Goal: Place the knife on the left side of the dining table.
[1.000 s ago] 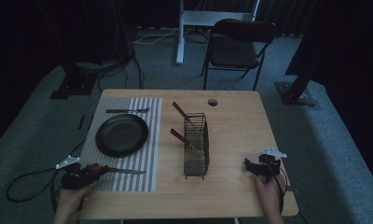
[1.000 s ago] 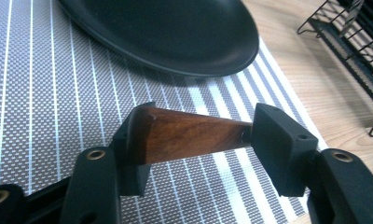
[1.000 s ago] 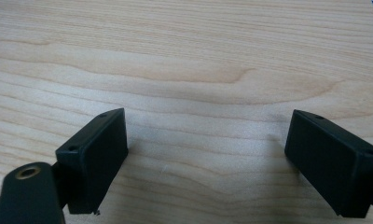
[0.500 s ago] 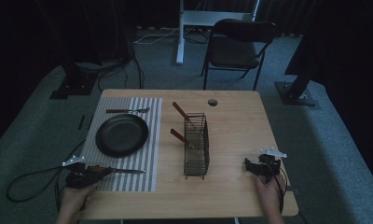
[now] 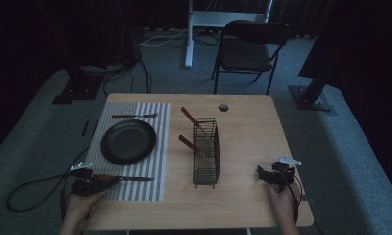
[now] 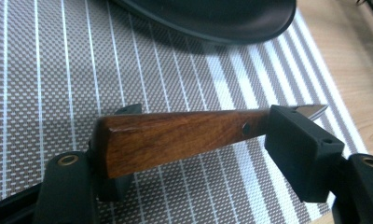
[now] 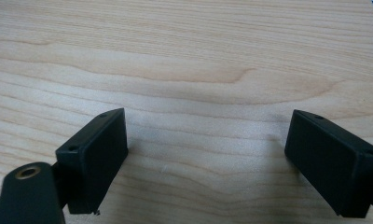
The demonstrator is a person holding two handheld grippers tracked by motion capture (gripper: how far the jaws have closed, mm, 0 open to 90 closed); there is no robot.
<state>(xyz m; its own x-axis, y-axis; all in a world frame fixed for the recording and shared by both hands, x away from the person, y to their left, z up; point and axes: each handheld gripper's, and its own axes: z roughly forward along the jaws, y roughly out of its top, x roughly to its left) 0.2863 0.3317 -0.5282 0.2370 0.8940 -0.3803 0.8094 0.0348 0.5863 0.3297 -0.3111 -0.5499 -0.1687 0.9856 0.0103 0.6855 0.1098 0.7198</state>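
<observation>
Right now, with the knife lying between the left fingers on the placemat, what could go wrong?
1. The left gripper has just been opening; the knife handle lies askew across the fingers, so pulling back might drag it.
2. The blade tip points toward the wire rack; a nudge could skew the setting beside the plate.

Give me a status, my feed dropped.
Left gripper opening, knife between jaws on placemat. Right gripper open, empty. Nothing in the way.
</observation>
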